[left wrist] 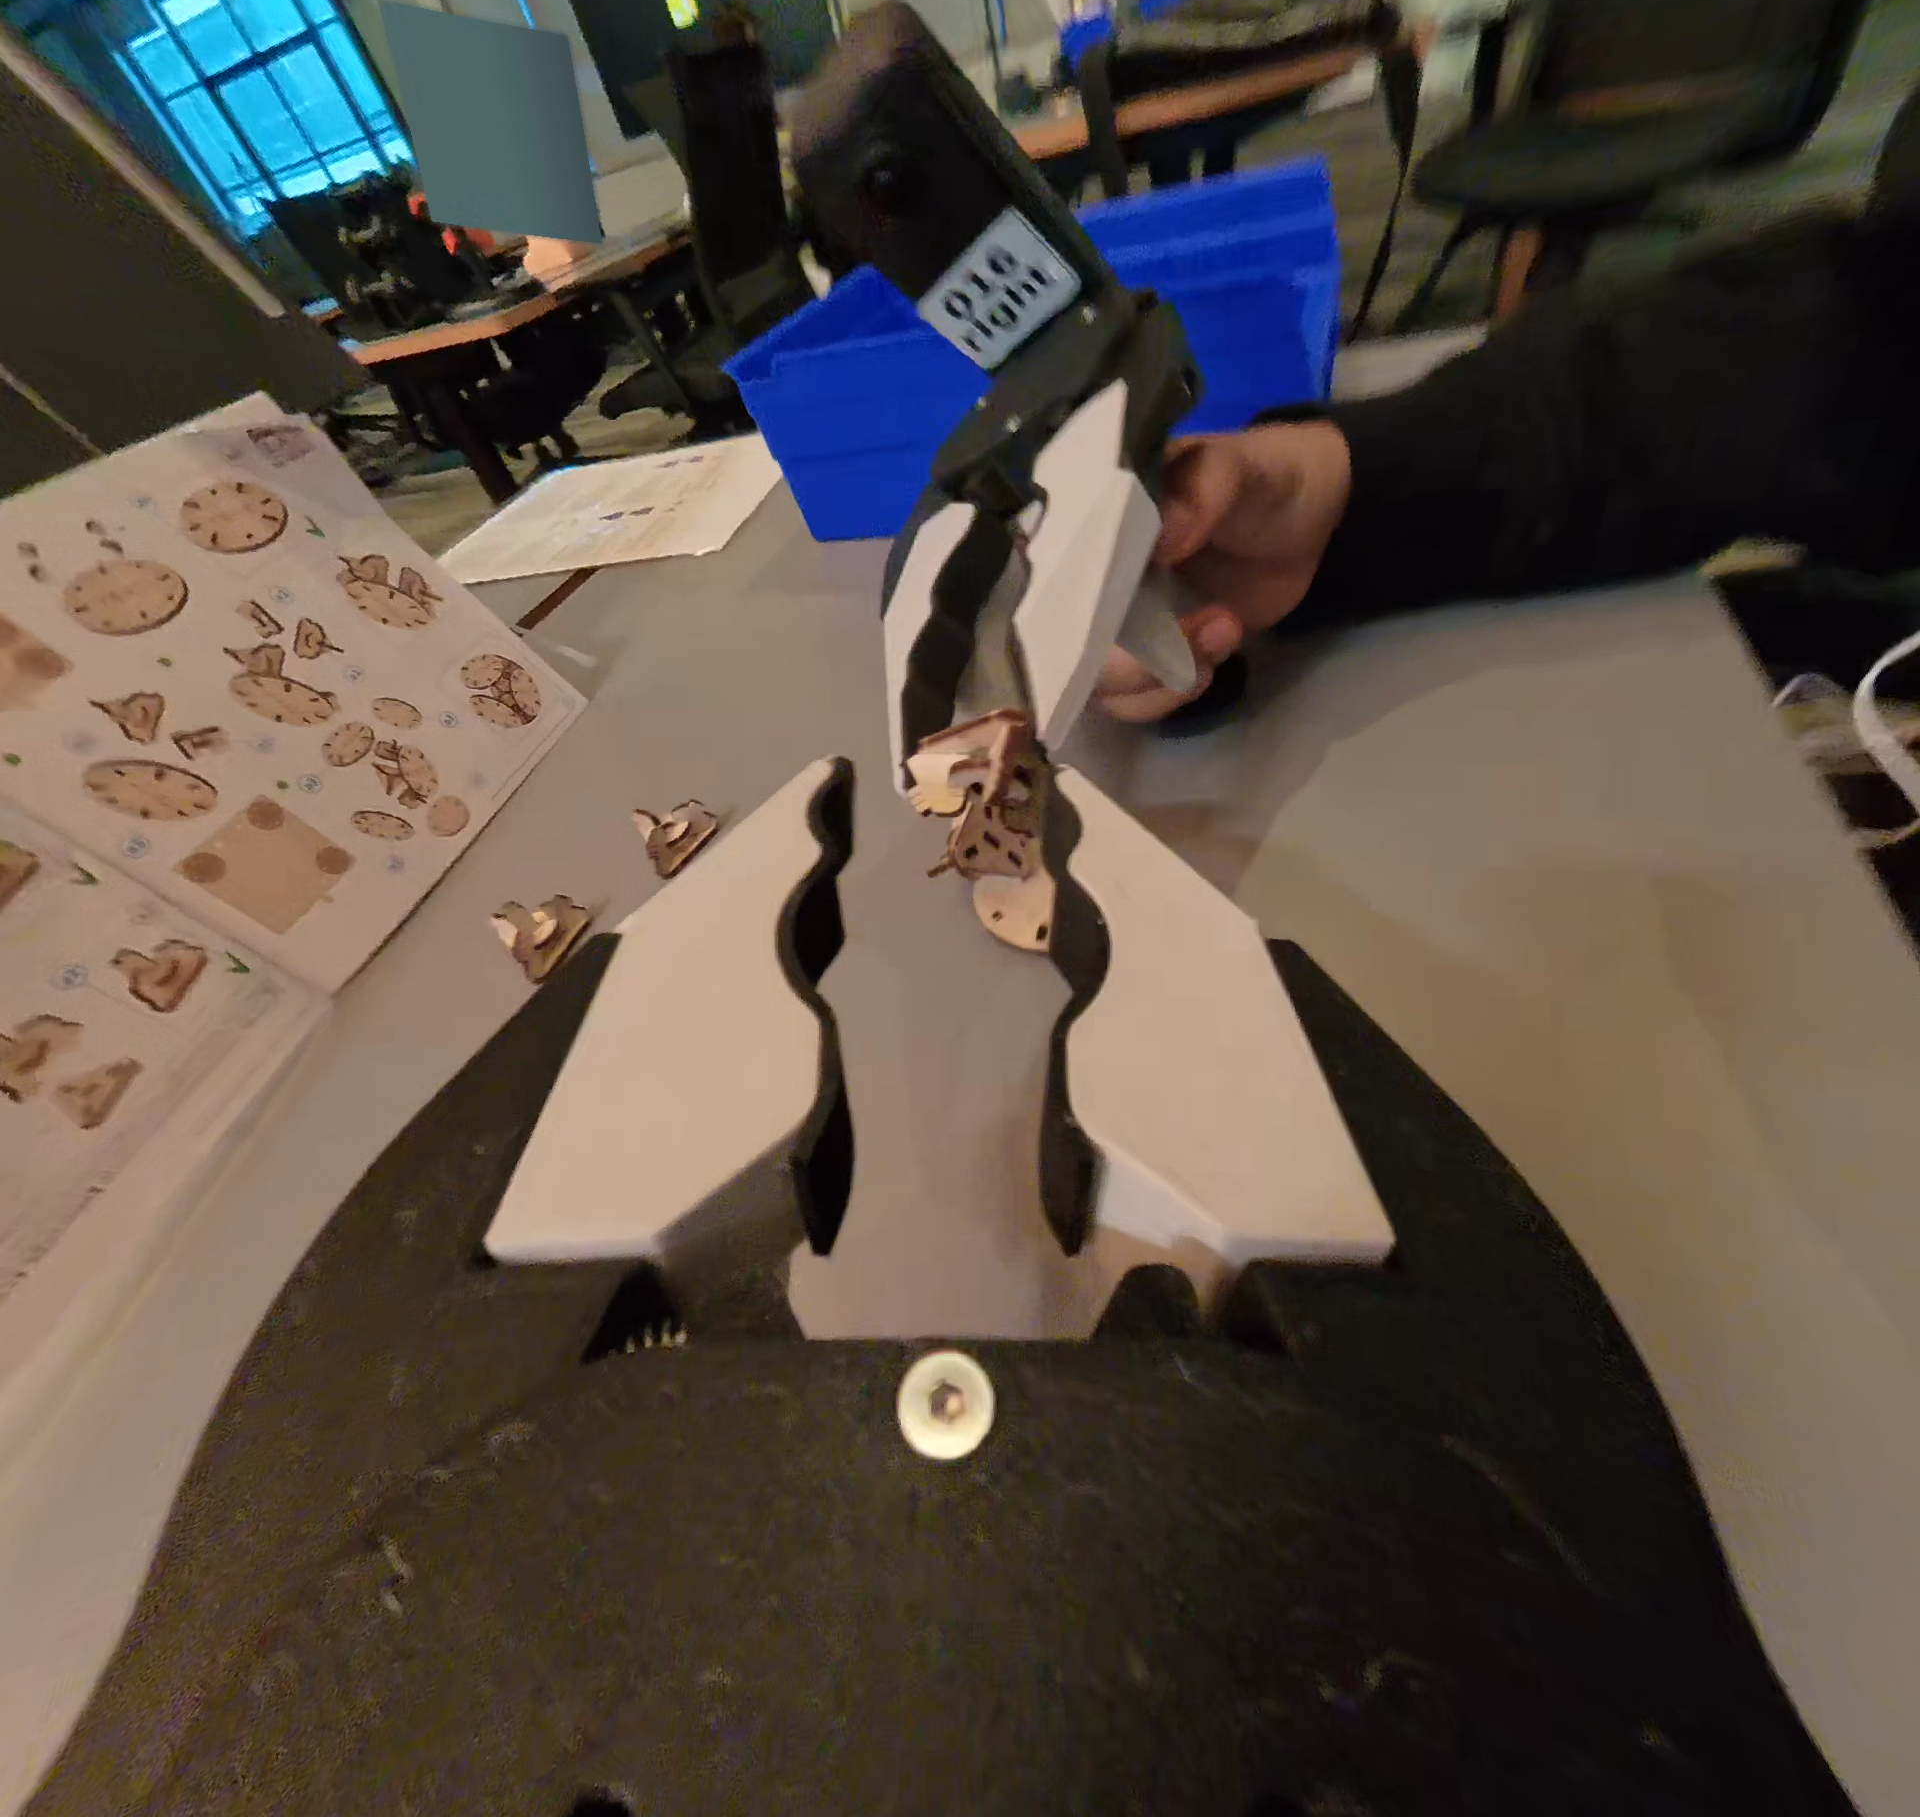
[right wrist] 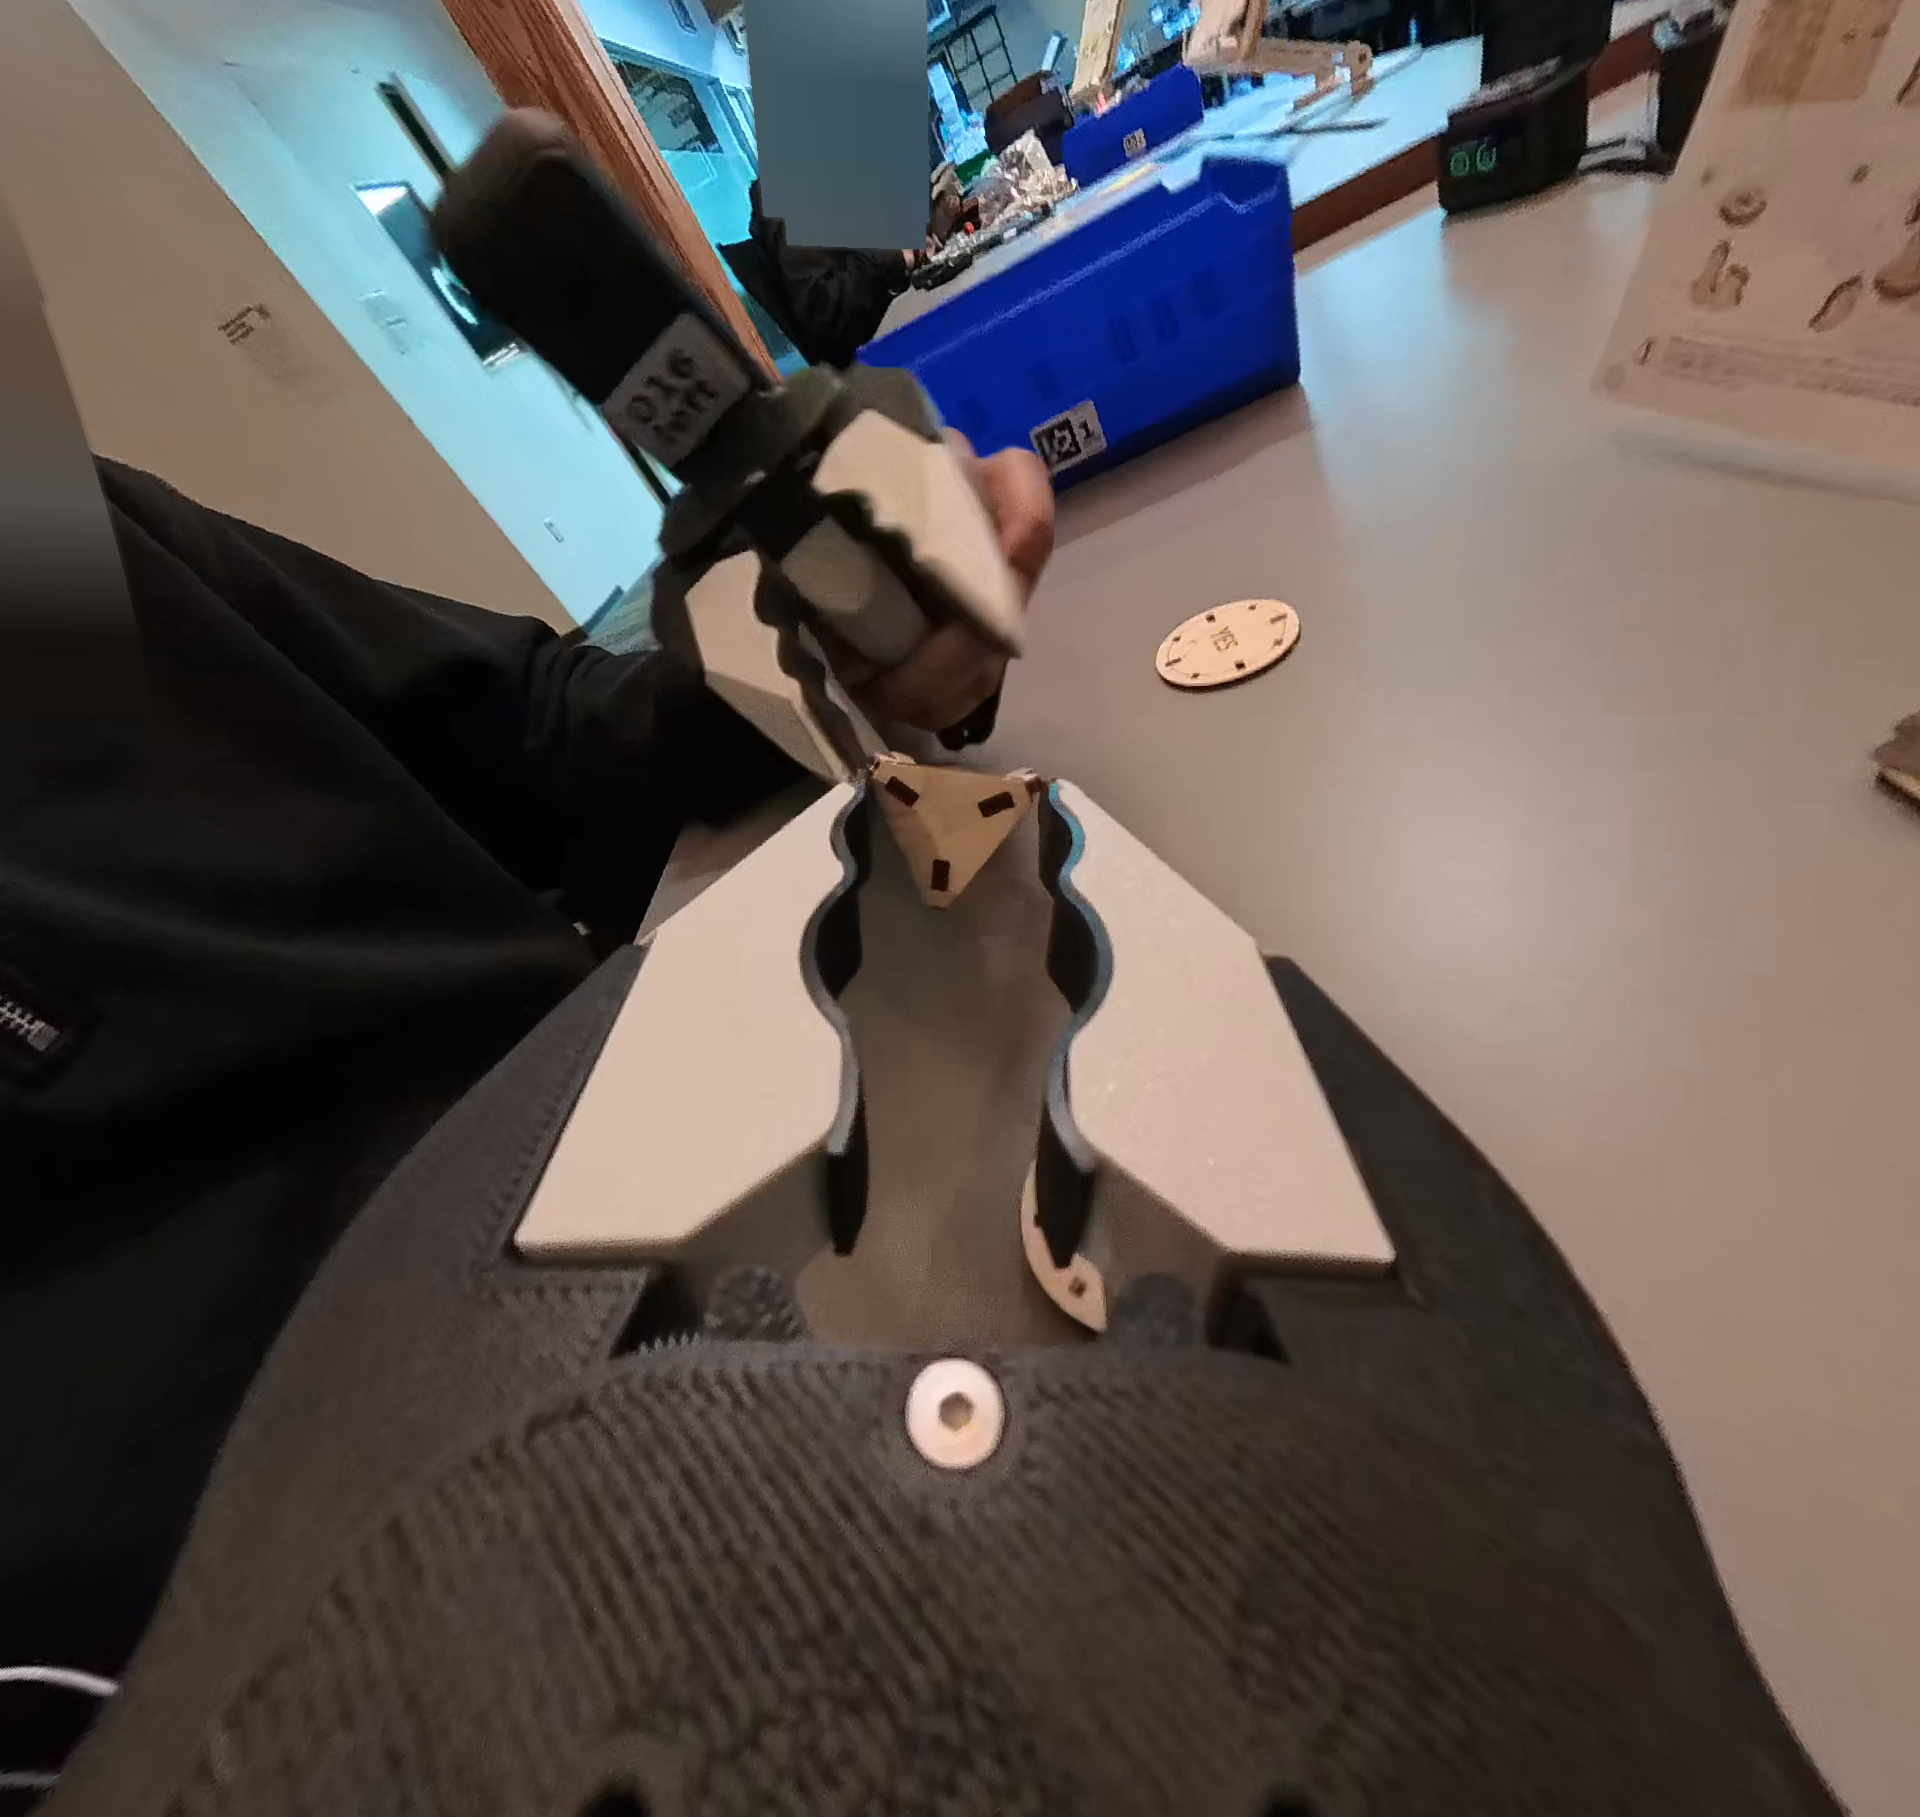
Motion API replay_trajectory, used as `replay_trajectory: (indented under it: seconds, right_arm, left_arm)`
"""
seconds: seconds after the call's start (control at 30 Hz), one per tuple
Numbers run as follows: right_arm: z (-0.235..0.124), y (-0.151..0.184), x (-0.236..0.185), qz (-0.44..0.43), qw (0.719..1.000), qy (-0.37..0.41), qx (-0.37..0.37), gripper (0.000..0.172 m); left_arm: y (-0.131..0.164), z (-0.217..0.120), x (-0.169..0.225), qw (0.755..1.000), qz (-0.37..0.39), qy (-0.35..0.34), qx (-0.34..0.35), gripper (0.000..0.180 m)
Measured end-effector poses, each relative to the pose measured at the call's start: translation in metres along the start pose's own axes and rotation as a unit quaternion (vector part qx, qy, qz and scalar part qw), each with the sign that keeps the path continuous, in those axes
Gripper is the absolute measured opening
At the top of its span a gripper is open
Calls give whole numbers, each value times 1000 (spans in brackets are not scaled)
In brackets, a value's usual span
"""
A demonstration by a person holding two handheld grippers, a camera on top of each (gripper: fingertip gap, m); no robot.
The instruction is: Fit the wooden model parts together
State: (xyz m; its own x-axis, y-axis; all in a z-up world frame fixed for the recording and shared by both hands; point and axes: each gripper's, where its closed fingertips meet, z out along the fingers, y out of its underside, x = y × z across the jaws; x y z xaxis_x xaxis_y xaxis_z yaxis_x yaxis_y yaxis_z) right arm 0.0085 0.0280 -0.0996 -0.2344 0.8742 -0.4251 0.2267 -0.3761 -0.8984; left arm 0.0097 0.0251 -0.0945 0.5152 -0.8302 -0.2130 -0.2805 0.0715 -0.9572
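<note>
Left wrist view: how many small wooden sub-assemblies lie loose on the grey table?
2. One small light-brown wooden sub-assembly lies just left of the left tool; the other sits nearer the camera, by the printed instruction sheet. More may be hidden.

Left wrist view rides low just behind its own claw (left wrist: 951, 832), looking forward across the grey bench (left wrist: 1455, 936) toward a blue bin (left wrist: 862, 417). Right wrist view sits the same way behind its claw (right wrist: 951, 811), facing along the bench (right wrist: 1455, 832) from the opposite side. Both close in, both catching the small wooden assembly (left wrist: 987, 822) (right wrist: 940, 827) and each other's claw.
</note>
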Motion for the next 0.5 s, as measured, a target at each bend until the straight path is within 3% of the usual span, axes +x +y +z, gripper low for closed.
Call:
replay_trajectory:
  seconds: [0.07,0.17,0.3,0.5]
  right_arm:
    - [-2,-7,-6,-20,1000,-10,20,30]
    - [-8,-18,-9,-40,998,-13,52,30]
    - [-16,-19,-1,-100,994,25,33,30]
    - [-11,-10,-6,-207,978,42,-3,30]
  left_arm:
    - [-5,-5,-6,997,-70,24,22,45]
    - [-3,-7,-1,983,-157,88,23,45]
    - [13,6,9,971,-208,115,-22,43]
    - [1,12,33,922,-323,212,9,46]
